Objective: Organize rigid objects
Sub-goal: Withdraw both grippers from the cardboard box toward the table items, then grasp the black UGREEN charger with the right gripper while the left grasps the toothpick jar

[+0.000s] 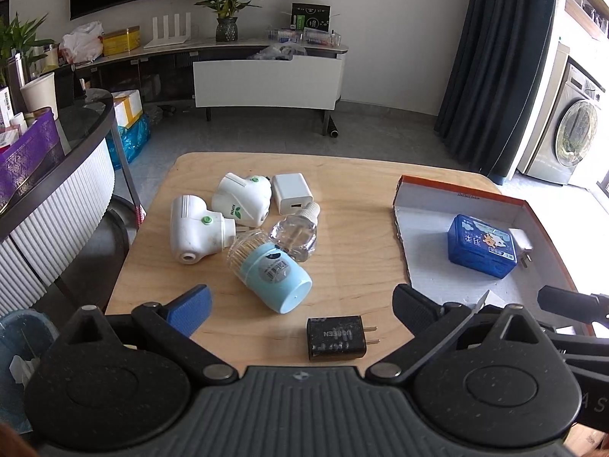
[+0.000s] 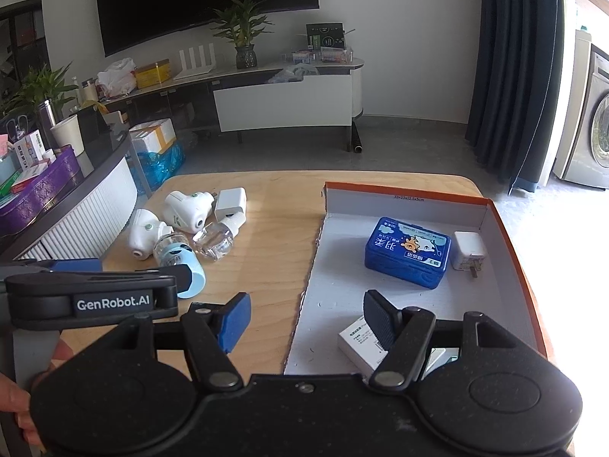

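Left claw (image 1: 300, 301): spread wide, nothing between the pads; hovers over the near part of the worktop (image 1: 350, 205), angled downward
Right claw (image 2: 308, 320): spread about halfway, empty; left pad over bare wood, right pad above the small white box (image 2: 357, 342) inside the tray
Black charger (image 1: 337, 337): flat on the worktop just ahead of the left claw, prongs pointing right, untouched
Loose cluster: two white plug-in diffusers (image 1: 198, 228) (image 1: 241, 198), white USB adapter (image 1: 291, 192), clear refill bottle (image 1: 295, 234), light-blue toothpick jar (image 1: 272, 274) on its side; all close together on the left half of the worktop
Cardboard tray (image 2: 403, 194): orange rim, white inside, on the right half of the worktop
In the tray: blue tin (image 2: 407, 251) with a white wall plug (image 2: 469, 251) just beside it, white box near the front edge
Hand (image 2: 19, 400): fingers show at the lower left of the right wrist view, next to the left claw's body
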Available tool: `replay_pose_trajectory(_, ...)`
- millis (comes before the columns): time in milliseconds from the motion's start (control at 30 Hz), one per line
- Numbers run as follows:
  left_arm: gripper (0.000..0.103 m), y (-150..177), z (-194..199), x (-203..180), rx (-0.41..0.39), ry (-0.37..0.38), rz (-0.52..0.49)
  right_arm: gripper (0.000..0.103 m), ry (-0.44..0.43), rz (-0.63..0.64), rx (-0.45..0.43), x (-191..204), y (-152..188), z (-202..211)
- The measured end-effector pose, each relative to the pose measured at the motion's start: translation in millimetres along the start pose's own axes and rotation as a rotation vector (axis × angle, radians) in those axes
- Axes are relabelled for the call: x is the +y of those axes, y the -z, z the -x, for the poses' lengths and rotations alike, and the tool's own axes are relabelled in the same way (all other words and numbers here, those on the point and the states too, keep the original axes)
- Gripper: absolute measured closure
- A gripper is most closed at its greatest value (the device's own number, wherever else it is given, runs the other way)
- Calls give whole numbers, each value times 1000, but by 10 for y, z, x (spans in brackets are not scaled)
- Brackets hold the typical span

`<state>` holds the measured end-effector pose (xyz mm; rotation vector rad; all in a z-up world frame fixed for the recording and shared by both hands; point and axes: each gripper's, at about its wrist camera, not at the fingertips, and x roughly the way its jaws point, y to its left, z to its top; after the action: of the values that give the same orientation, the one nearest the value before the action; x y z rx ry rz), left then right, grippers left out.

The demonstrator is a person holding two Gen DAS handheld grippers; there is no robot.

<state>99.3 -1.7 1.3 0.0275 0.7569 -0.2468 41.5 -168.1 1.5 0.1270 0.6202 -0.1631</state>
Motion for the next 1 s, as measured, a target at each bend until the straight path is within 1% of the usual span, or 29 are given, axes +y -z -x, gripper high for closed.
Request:
replay_pose_trajectory(367,0,63,-3,189,10,-23,22,24,-31,18,22,157,37,-128)
replay_pose_trajectory(600,0,139,-4,334,20,-39,37,24,-66,25,40,272,96,-207)
replay_pose_trajectory(867,0,258,-52,532,44,-59,60,24,-115,38,76,368,190,-341)
replay_pose_trajectory(1000,0,287,-90,626,56,-68,85,24,-126,29,111,373,236,-462)
